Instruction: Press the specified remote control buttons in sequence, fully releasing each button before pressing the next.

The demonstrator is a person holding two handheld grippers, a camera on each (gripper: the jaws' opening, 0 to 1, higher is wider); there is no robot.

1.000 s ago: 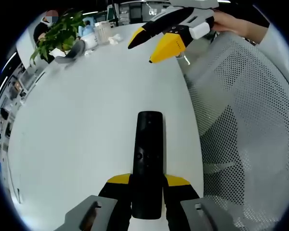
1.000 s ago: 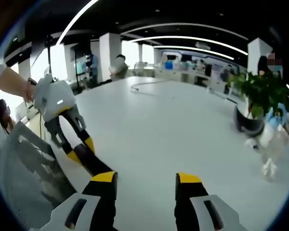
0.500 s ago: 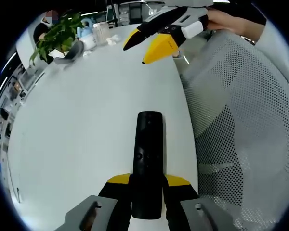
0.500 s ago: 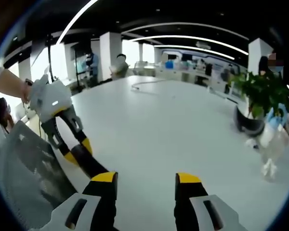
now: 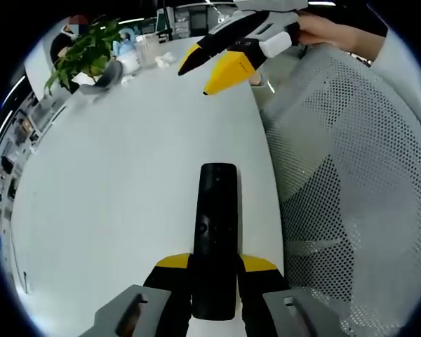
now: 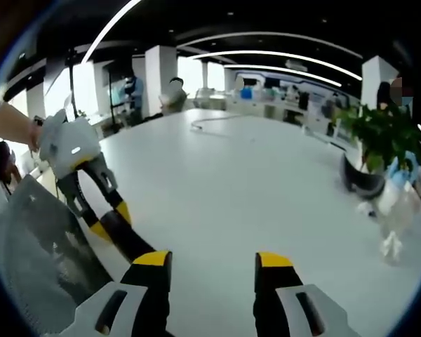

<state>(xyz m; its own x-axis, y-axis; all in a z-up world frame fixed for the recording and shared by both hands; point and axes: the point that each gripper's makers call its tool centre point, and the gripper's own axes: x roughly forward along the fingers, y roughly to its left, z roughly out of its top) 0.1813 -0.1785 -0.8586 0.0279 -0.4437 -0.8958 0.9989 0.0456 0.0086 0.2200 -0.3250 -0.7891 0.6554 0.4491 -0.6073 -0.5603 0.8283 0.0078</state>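
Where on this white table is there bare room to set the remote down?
Bare table spreads left of and ahead of the remote held in the left gripper, up to the potted plant. Crowded spots: the plant's corner with bottles, and the edge beside the mesh chair, where the right gripper hovers.

bare table [image 6: 252, 182] ahead, plant [image 6: 379, 140] (far right)

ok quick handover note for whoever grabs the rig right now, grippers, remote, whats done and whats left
Left gripper: shut on the black remote, held out over the white table, button side facing the camera.
Right gripper: open and empty, raised above the table well away from the remote, tips not on any button.
Potted plant stands at the far side of the table.
Done: remote is gripped.
Left: bring the right tip onto the buttons; whether any has been pressed can't be told.
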